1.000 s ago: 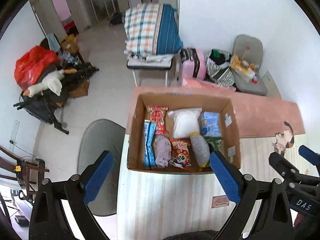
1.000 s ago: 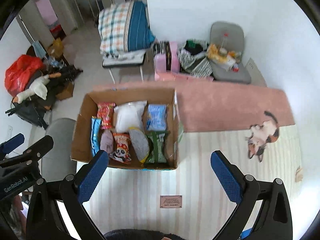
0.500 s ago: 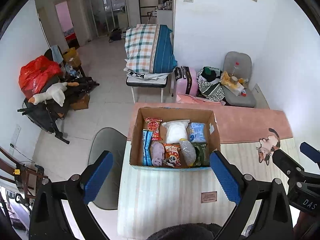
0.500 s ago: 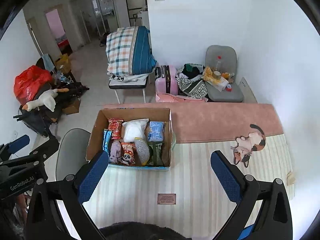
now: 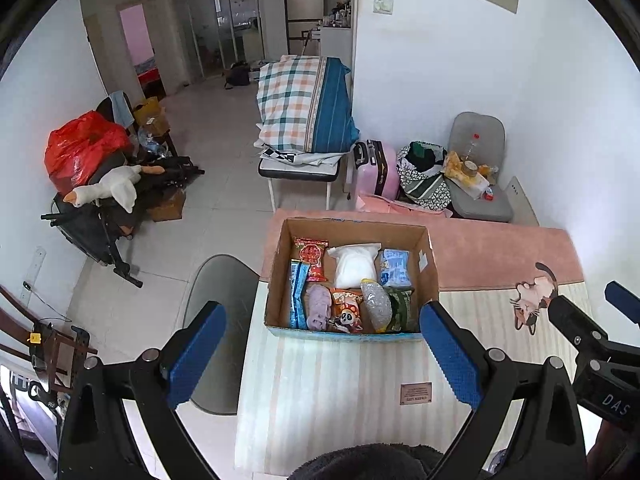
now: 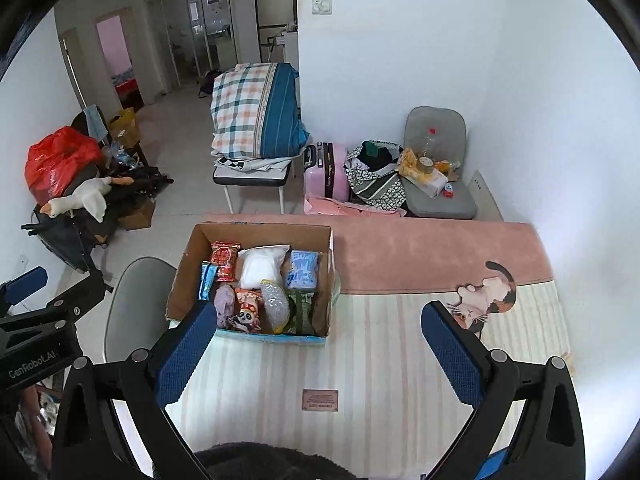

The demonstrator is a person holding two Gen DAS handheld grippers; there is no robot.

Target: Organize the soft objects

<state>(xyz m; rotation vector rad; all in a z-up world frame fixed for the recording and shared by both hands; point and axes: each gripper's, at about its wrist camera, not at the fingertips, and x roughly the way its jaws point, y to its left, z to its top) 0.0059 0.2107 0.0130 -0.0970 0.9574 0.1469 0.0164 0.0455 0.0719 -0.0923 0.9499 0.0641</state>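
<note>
both grippers wide, holding nothing: left gripper [image 5: 322, 350], right gripper [image 6: 320, 350]. cardboard box [image 5: 276, 280] of soft packets on striped mat [image 6: 380, 360]. right view shows whole cat patch [image 6: 486, 294]; left view half hides it.

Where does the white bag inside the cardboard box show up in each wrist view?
Left wrist: white bag sits just right of center, in the cardboard box's back row.
Right wrist: white bag sits left of center, same back row.
Shared landmark: the cat picture on the striped mat.
</note>
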